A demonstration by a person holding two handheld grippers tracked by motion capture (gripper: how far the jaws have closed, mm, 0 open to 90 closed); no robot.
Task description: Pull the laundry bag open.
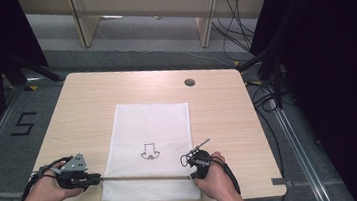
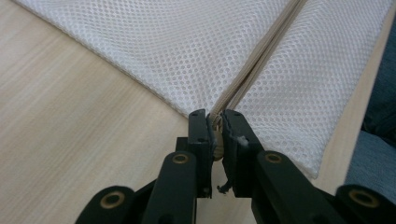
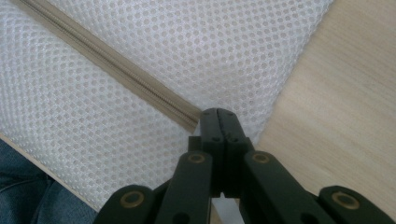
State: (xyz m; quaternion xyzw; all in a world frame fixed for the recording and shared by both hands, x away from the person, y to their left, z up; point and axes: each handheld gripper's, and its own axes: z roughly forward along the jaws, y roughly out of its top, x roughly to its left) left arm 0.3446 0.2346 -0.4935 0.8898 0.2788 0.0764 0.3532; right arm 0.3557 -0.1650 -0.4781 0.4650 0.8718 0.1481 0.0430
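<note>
1. My left gripper [image 2: 215, 122] has its black jaws pinched on the beige zipper [image 2: 254, 60] end at the left edge of the mesh bag [image 2: 187, 51].
2. My right gripper [image 3: 218, 116] is pressed together on the zipper's other end.
3. The bag is white, honeycomb-holed netting, rectangular, lying flat on the pale wood-grain desk [image 1: 86, 105], its zipper taut near the front edge.

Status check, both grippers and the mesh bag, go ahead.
Left gripper shut on the zipper end at the mesh bag edge. Right gripper shut at the zipper's other end. Bag flat on the table. Nothing in the way.
</note>
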